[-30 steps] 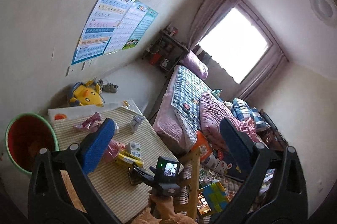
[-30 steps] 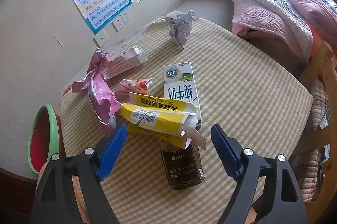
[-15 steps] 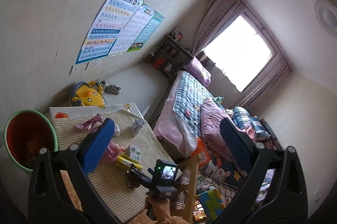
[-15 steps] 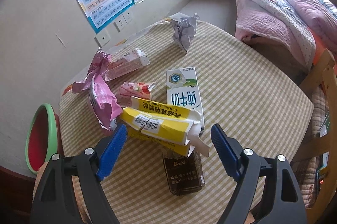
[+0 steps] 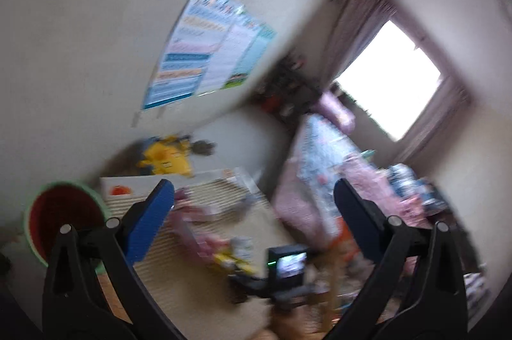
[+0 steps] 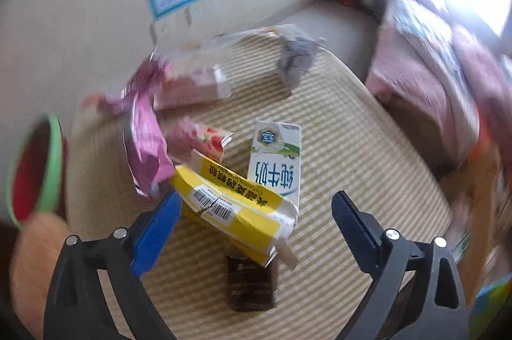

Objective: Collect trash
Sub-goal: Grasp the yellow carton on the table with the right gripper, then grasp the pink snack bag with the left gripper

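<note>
A table covered in a beige checked cloth [image 6: 368, 154] is seen from the right wrist view, with the litter gathered on its near-left part. A torn yellow cardboard box with a barcode label [image 6: 233, 209] lies nearest, just beyond the right gripper [image 6: 256, 209], whose blue-padded jaws stand wide apart and have just been opening further; the box's near end lies between the pads, though neither pad presses on it. A white milk carton with blue lettering [image 6: 276, 161] lies flat just right of the box, and a small dark brown packet [image 6: 251, 287] lies nearer, partly under the box. A crumpled pink foil wrapper [image 6: 145, 141] and a pink strawberry-printed packet [image 6: 204, 138] lie to the left, and a ball of crumpled grey paper [image 6: 296, 58] sits at the far edge. A round bin with a green rim and red inside [image 6: 35, 167] stands left of the table.

In the blurred left wrist view, the left gripper [image 5: 252, 205] is held above the scene with its jaws apart and nothing between them.
</note>
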